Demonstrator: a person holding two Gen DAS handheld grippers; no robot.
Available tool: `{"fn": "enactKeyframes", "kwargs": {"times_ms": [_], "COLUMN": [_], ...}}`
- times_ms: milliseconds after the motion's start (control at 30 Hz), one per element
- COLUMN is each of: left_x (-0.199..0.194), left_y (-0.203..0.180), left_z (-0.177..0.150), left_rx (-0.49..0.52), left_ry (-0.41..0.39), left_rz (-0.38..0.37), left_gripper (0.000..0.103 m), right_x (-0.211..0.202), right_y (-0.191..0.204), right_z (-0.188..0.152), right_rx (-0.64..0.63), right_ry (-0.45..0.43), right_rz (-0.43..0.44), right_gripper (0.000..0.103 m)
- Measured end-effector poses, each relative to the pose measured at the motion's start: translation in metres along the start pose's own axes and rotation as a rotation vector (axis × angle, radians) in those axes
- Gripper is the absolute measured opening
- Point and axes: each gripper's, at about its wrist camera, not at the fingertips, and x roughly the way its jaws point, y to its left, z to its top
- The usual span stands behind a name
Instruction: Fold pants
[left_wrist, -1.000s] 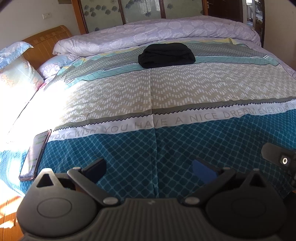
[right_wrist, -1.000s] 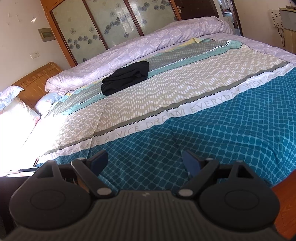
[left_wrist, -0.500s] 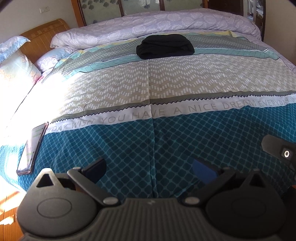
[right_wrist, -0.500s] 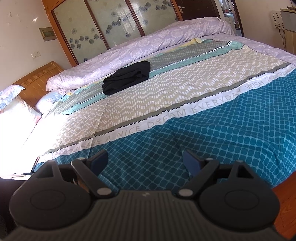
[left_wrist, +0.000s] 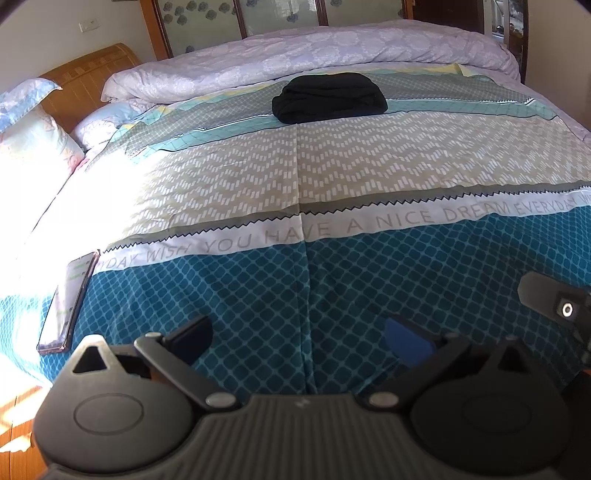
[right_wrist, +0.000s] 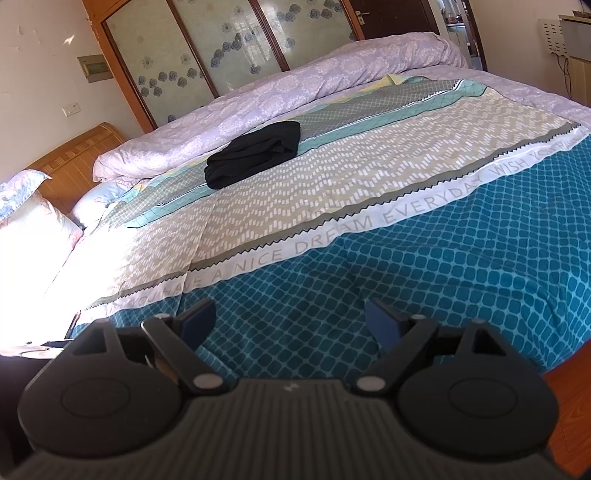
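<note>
While both claws hung over the near teal edge of the bedspread (left_wrist: 258, 302), the left gripper (left_wrist: 299, 334) and right gripper (right_wrist: 290, 319) were spread wide and empty, probably because the black pants (left_wrist: 328, 96) lay bundled far across that bedspread, beside the rolled lilac duvet (left_wrist: 295, 55).

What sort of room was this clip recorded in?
A home bedroom, most likely: a large bed with a teal patterned cover, a rolled lilac duvet, a wooden headboard, and black bundled pants.
</note>
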Motion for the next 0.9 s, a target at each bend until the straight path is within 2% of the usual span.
{"fn": "enactKeyframes", "kwargs": {"times_ms": [467, 900], "left_x": [-0.0028, -0.0095], "left_y": [0.0021, 0.0007], "left_z": [0.0026, 0.0061], "left_rx": [-0.012, -0.005], "left_ry": [-0.008, -0.028], "left_rz": [-0.01, 0.011], "left_gripper": [0.103, 0.103], "right_x": [-0.0023, -0.007], "right_y": [-0.0001, 0.0044], "right_z": [0.0016, 0.0031], "right_rx": [0.001, -0.016], "right_ry": [-0.009, -0.039], "right_rz": [0.001, 0.007], "right_gripper": [0.09, 0.09]}}
